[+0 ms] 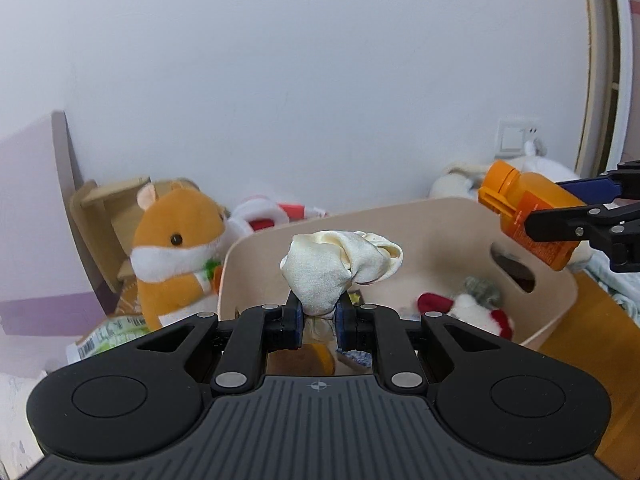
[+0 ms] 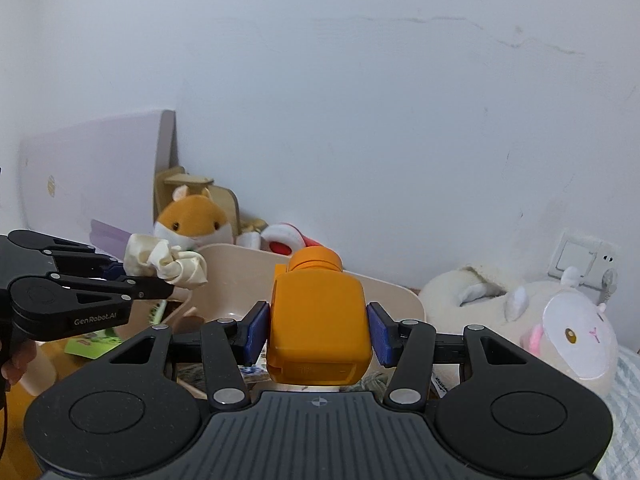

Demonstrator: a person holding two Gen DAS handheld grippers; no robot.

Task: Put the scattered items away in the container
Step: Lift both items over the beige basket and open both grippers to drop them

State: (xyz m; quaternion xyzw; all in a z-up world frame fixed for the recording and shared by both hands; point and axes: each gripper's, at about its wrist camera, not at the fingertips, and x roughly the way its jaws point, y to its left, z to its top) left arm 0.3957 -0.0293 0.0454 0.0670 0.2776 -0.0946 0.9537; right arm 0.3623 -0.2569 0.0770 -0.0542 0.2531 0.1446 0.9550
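Observation:
My left gripper (image 1: pixel 318 320) is shut on a bunched cream cloth (image 1: pixel 340 268), held above the near rim of the beige container (image 1: pixel 440 216). It also shows in the right wrist view (image 2: pixel 152 280), with the cloth (image 2: pixel 168 264) at its tip. My right gripper (image 2: pixel 316 332) is shut on an orange bottle (image 2: pixel 318 320), cap pointing away, above the container (image 2: pixel 240 276). In the left wrist view the bottle (image 1: pixel 532 216) hangs over the container's right wall. Inside the container lie a red-and-white plush (image 1: pixel 468 312) and a grey item (image 1: pixel 484 290).
An orange hamster plush (image 1: pixel 176 256) sits left of the container by a wooden stand (image 1: pixel 104 200). A red-and-white plush (image 1: pixel 272 216) lies behind. A large white plush (image 2: pixel 560 328) rests at the right under a wall socket (image 2: pixel 580 260). A green packet (image 1: pixel 112 332) lies at left.

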